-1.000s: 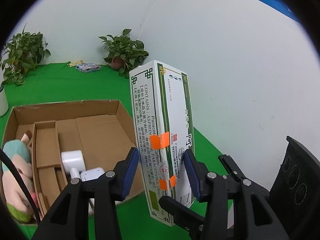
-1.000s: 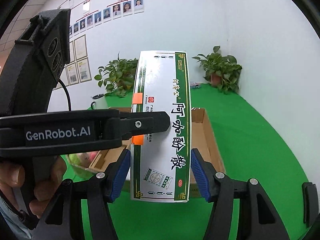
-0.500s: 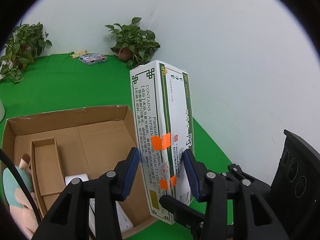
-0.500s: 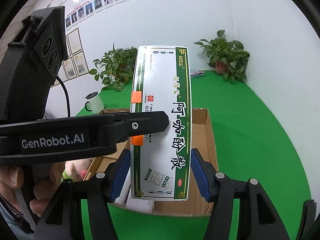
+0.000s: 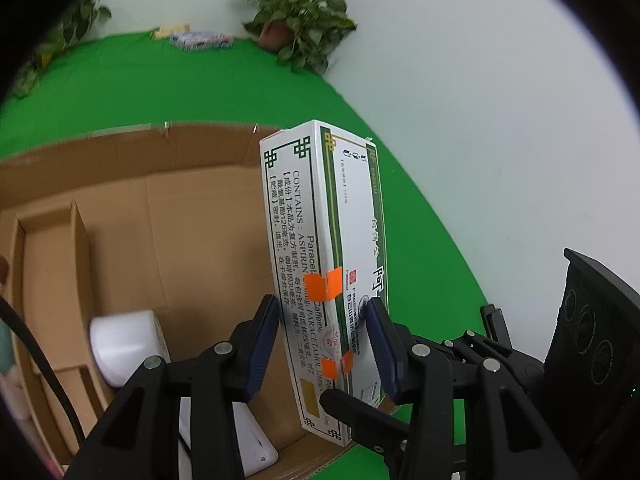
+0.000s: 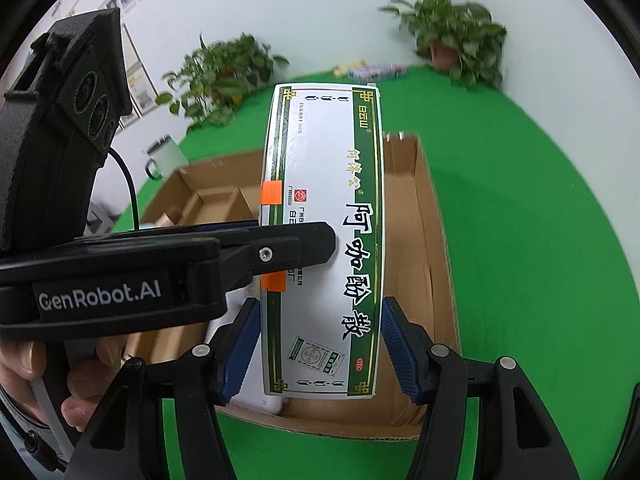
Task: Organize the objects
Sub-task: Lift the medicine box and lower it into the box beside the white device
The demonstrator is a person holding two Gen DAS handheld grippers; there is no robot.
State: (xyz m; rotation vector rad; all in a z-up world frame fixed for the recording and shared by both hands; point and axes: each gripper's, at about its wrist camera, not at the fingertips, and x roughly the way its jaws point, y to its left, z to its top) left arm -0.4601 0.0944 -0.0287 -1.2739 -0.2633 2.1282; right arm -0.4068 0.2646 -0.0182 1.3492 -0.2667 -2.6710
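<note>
A tall white and green medicine box [image 5: 320,264] with orange tape stands upright between both grippers, over the right part of an open cardboard box [image 5: 192,200]. My left gripper [image 5: 324,352] is shut on the medicine box across its narrow sides. My right gripper [image 6: 320,344] is shut on the medicine box [image 6: 324,240] across its wide face, low down. The left gripper's finger [image 6: 280,248] crosses in front of that face. The cardboard box [image 6: 436,248] lies below, with inner dividers.
White devices [image 5: 124,344] lie in the cardboard box's near part. A plush toy shows at the far left edge [image 5: 6,352]. Potted plants [image 5: 296,28] stand by the white wall. A mug [image 6: 162,160] stands on the green floor. A hand [image 6: 48,376] holds the left gripper.
Both grippers have carried the medicine box forward and down, from beside the cardboard box to over its right compartment. The cardboard box now fills more of both views.
</note>
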